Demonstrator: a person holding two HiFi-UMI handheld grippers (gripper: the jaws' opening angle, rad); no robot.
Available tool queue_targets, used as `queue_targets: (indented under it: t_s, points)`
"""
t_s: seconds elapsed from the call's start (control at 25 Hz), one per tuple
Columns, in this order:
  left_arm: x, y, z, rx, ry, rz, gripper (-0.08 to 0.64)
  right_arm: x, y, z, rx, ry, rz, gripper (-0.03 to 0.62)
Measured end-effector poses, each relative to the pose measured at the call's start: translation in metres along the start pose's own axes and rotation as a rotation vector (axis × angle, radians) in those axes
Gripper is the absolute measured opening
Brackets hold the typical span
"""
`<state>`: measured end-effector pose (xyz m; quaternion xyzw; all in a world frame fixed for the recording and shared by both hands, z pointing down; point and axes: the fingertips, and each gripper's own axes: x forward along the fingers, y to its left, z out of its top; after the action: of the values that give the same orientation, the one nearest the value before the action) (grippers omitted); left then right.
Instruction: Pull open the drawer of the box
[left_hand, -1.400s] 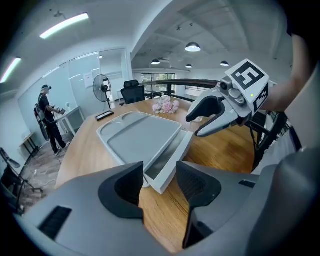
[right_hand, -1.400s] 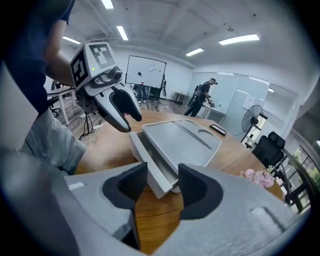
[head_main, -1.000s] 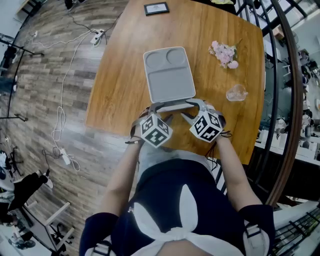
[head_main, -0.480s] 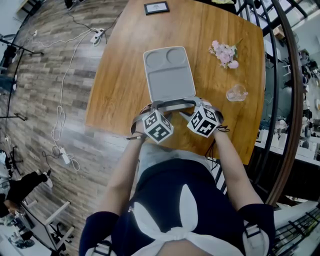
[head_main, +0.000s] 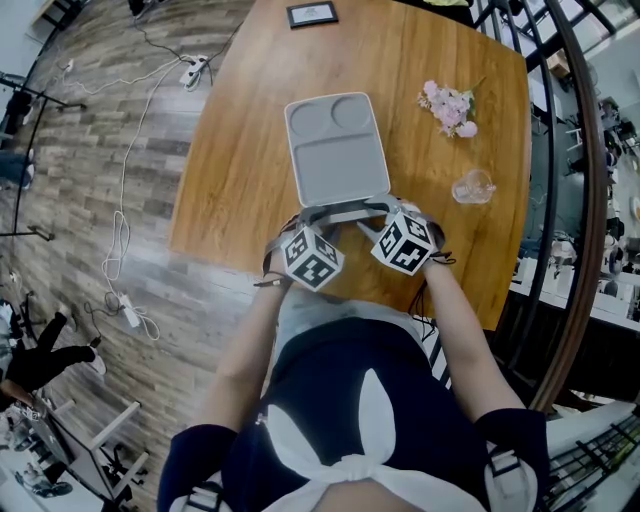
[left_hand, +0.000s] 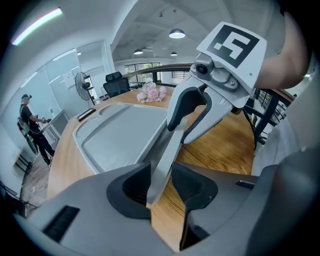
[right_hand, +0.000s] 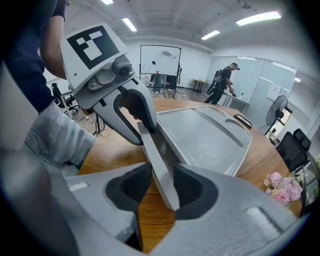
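Closing fingers (left_hand: 131, 186), drawer handle (left_hand: 164, 165) between them

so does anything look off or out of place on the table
nothing stands out: the grey box sits flat on the wooden table, and the pink flowers and the clear glass piece rest apart to its right, with nothing spilled or visibly broken

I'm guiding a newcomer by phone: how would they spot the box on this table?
On the wooden table, look at its middle, straight ahead of the person. The box is the flat grey rectangle with shallow hollows moulded into its top, far larger than the pink flowers and the clear glass piece to its right.
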<state>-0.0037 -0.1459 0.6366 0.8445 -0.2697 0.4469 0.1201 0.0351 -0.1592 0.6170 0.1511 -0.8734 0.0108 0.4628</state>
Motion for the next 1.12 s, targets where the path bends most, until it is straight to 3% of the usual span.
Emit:
queue_targets:
  t_s: [0.4,1.12]
  points:
    - [-0.002,0.002,0.000,-0.063,-0.046,-0.032,0.147,0.001,0.000,0.000,-0.010,-0.028,-0.024,0.135]
    - [-0.011,-0.009,-0.002,-0.047,-0.022,-0.090,0.140,-0.005,0.011,0.001,-0.037,-0.017,-0.035,0.127]
